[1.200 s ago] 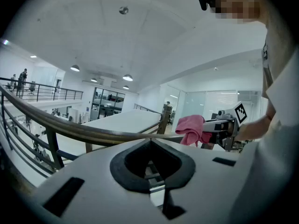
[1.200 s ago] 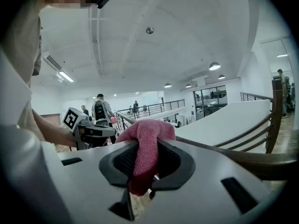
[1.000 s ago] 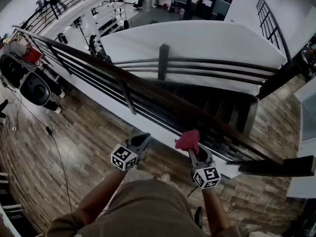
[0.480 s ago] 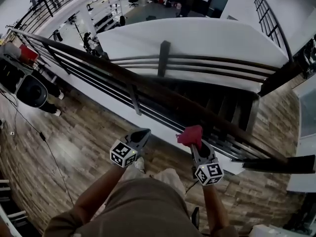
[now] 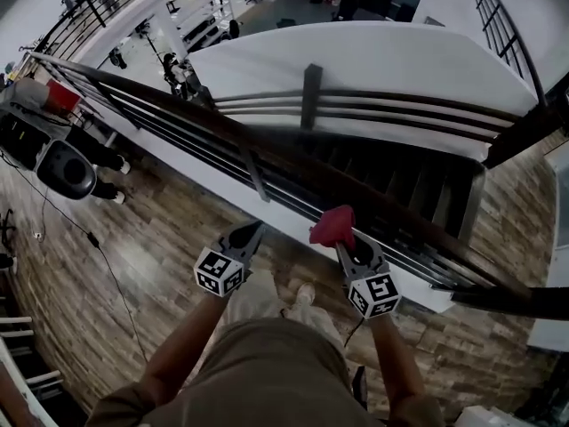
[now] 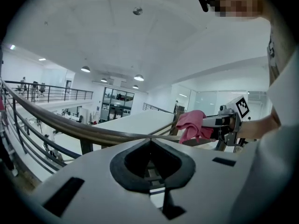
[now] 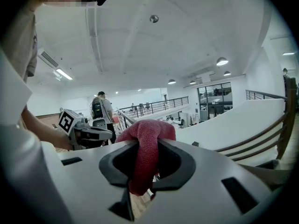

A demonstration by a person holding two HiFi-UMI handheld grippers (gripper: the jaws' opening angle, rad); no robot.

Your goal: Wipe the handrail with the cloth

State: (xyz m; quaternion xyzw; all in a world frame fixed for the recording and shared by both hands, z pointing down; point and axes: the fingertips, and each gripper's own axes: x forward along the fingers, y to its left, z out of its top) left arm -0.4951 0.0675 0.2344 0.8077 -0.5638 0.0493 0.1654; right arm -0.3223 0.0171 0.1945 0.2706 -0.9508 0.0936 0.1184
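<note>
**Cloth gripped at the handrail, stairwell open beyond**

The right gripper [image 5: 345, 245] is clenched on a red cloth [image 5: 333, 225]. In its own view a fold runs down between the jaws and the rest bunches over their tips. The wad sits on the person's side of the dark wooden handrail [image 5: 160, 96], right at it. No view settles whether it touches the wood. The left gripper [image 5: 250, 232] is pinched closed on nothing and points at the handrail from the same side, a little further along it from the cloth.

The main risk, as I judge it, is the hold. Only one fold is pinched, so drag along the wood could tug the cloth free. Past the handrail the stairs drop away, and a lost cloth would likely fall out of reach. If the wad rides up, the bare jaw tips could also scrape the rail.

No container shows near the handrail, so nothing stands ready to catch or hold the cloth.
</note>
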